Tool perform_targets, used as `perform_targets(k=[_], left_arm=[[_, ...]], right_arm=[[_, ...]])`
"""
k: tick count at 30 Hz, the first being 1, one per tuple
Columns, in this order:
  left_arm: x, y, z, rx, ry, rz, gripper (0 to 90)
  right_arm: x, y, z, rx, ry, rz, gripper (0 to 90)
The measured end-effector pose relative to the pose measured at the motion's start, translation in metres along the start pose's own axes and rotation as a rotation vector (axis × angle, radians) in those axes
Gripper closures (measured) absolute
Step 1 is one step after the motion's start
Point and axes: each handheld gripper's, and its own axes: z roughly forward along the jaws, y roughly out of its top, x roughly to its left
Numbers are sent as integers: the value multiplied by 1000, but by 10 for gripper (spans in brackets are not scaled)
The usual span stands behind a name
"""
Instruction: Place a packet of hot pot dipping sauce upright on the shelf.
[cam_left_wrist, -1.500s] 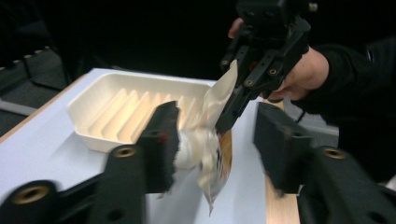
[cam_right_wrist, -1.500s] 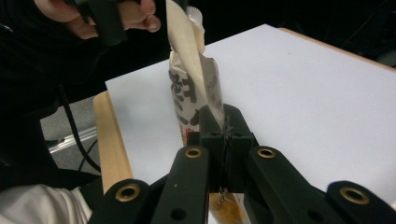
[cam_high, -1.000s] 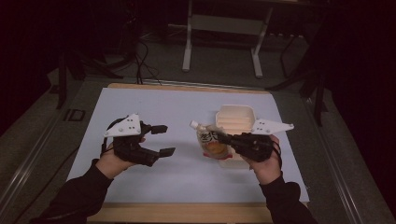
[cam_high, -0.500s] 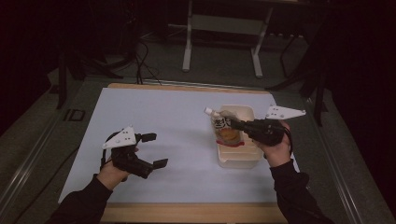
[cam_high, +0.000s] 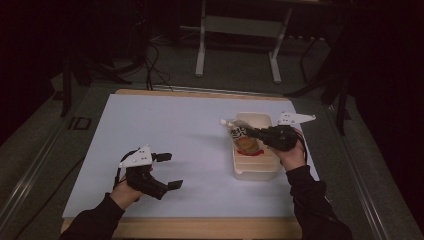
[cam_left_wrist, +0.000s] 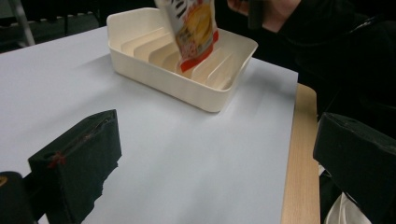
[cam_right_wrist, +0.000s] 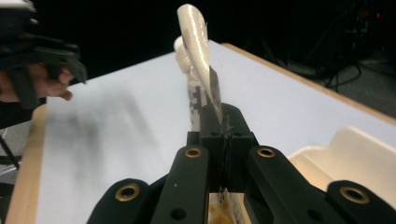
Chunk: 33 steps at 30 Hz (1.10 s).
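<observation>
I see a pale blue table (cam_high: 165, 130) with a wood edge, dark room, metal stand (cam_high: 237, 45) behind | right gripper (cam_high: 250, 133) clamped on a pouch (cam_high: 242, 138) over the cream tray (cam_high: 255, 167) (slotted inside) | left gripper (cam_high: 167, 170) near front edge, jaws wide, holding nothing

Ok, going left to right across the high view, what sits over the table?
Open left gripper → printed food pouch hanging over the cream slotted plastic tray → right gripper, fingers shut on the pouch.
</observation>
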Motion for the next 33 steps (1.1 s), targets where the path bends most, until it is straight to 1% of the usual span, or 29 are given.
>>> perform_targets(k=[2, 3, 5, 6, 7, 8, 10, 12, 13, 14, 15, 16, 18, 20, 21, 22, 23, 24, 25, 26, 27, 28, 29, 30, 31, 32, 33], left_arm=[[1, -1, 0, -9, 0, -8, 12], [1, -1, 0, -12, -1, -11, 12], [2, -3, -1, -10, 0, -19, 12], [3, -3, -1, -9, 4, -19, 12], [3, -3, -1, -9, 4, -19, 12], [4, -4, -1, -9, 5, -24, 12], [4, -5, -1, -10, 8, -29, 12], [5, -5, -1, -6, 10, -30, 12], [5, -5, -1, -7, 13, -29, 12], [5, -5, -2, -5, 15, -32, 12], [5, -5, -2, -5, 15, -32, 12], [6, -6, -3, -17, 16, -35, 12], [6, -6, -3, -10, 21, -35, 12], [6, -6, -4, -15, 22, -38, 12], [7, -7, -4, -12, 24, -38, 12], [6, -7, -3, -10, 25, -36, 12], [6, -7, -3, -12, 26, -36, 12], [6, -7, -3, -12, 26, -36, 12], [6, -7, -3, -9, 25, -37, 12], [6, -7, -2, -9, 24, -36, 12], [6, -7, -2, -6, 25, -34, 12], [6, -7, -2, -6, 23, -32, 12], [6, -7, -2, -5, 23, -33, 12], [6, -7, -2, -4, 23, -32, 12], [6, -7, -2, -4, 23, -32, 12], [5, -8, -1, -5, 22, -31, 12], [5, -8, -1, -6, 23, -32, 12]], right_arm=[[-2, -4, 5, 10, -1, 15, 893], [-2, -6, 7, 21, 1, 33, 893], [-2, -8, 10, 42, 11, 37, 891], [-2, -9, 11, 57, 15, 55, 890], [-2, -9, 11, 57, 15, 55, 890], [-1, -12, 13, 79, 17, 62, 889], [0, -14, 12, 98, 5, 74, 888], [0, -15, 12, 104, -2, 74, 887], [0, -16, 12, 109, -10, 75, 887], [0, -19, 10, 127, -26, 86, 886], [0, -19, 9, 130, -31, 86, 885], [0, -20, 8, 129, -32, 86, 884], [-1, -20, 5, 135, -35, 104, 877], [-3, -22, 2, 144, -42, 133, 845], [-4, -23, 0, 149, -57, 144, 834], [-5, -24, -2, 146, -59, 154, 820], [-5, -24, -4, 143, -63, 163, 786], [-5, -24, -4, 143, -63, 163, 786], [-5, -25, -6, 134, -74, 167, 762], [-4, -25, -9, 124, -86, 166, 702], [-3, -24, -14, 94, -98, 166, 623], [-2, -22, -17, 85, -112, 167, 577], [1, -20, -20, 82, -140, 161, 532], [3, -17, -23, 72, -147, 151, 508], [3, -17, -23, 72, -147, 151, 508], [5, -15, -25, 65, -158, 139, 483], [10, -8, -31, 51, -179, 115, 436]])
